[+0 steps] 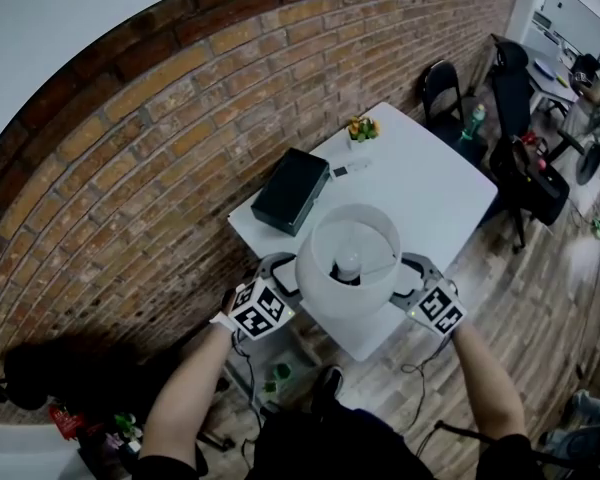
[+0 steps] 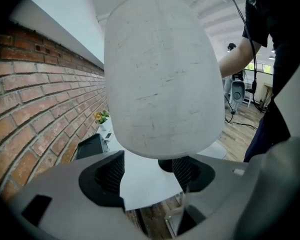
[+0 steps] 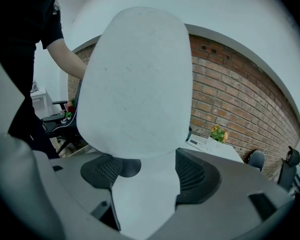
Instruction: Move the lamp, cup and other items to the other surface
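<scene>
So at the far left of the head view there's the brick wall [image 1: 130, 158], and the white table [image 1: 430, 198] is pushed up against it. On the table's left end sits a black box [image 1: 292, 190], lying flat. A bit right of that is a small pale gadget [image 1: 348, 169], too small to tell what it is, and behind it a little white cup with flowers [image 1: 361, 129] near the wall edge

Down at the near edge of the table is the left gripper [image 1: 283, 276], hugging the left side of the lamp [image 1: 348, 258]. In its own view its jaws stand well apart with bare tabletop showing between the ribbed pads [image 2: 110, 173], so it isn't pinching anything. The shade rises just past the tips, and a dark round bit under the shade pokes in next to the right-hand pad

The lamp itself is over the front corner of the table, white shade, bulb visible down the top. The shade hides the base from above, so I can't tell if it's resting on the table or held just off it

The right gripper [image 1: 410, 273] is on the lamp's other side, same deal: jaws spread wide, nothing clamped between them, shade right at the tips

Farther right, past the table, a green bottle [image 1: 473, 121] and a black chair [image 1: 442, 86] on the wood floor
</scene>
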Demonstrator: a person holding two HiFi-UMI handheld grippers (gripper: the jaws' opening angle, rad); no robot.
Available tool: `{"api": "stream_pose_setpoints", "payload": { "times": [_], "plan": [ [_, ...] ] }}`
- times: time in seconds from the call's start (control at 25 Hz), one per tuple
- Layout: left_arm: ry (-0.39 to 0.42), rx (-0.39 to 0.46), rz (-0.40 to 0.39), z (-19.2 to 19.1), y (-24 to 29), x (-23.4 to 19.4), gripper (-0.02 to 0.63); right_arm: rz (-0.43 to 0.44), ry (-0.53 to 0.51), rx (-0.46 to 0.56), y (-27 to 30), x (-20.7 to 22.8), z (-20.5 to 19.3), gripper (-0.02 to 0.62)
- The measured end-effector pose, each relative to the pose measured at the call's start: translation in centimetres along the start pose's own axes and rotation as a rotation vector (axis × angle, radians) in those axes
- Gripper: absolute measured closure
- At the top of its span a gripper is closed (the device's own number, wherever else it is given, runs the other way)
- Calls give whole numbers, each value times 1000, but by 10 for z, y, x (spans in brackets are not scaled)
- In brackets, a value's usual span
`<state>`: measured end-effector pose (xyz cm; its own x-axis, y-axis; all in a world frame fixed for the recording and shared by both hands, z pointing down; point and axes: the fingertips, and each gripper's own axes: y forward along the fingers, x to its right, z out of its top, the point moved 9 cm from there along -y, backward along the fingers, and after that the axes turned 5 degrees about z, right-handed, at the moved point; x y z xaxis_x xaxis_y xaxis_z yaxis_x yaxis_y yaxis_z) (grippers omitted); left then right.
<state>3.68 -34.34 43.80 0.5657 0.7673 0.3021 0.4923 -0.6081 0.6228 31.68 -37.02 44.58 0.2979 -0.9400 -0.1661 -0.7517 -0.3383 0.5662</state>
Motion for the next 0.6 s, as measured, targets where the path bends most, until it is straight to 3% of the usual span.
{"api": "stream_pose_setpoints", "payload": {
  "times": [0.24, 0.6],
  "plan": [
    [5, -15, 28, 0, -1, 5, 313, -20, 40, 36, -7, -2, -6, 262],
    [-92, 30, 39, -13, -21, 20, 313, -80, 124, 53, -38, -21, -15, 280]
  ]
}}
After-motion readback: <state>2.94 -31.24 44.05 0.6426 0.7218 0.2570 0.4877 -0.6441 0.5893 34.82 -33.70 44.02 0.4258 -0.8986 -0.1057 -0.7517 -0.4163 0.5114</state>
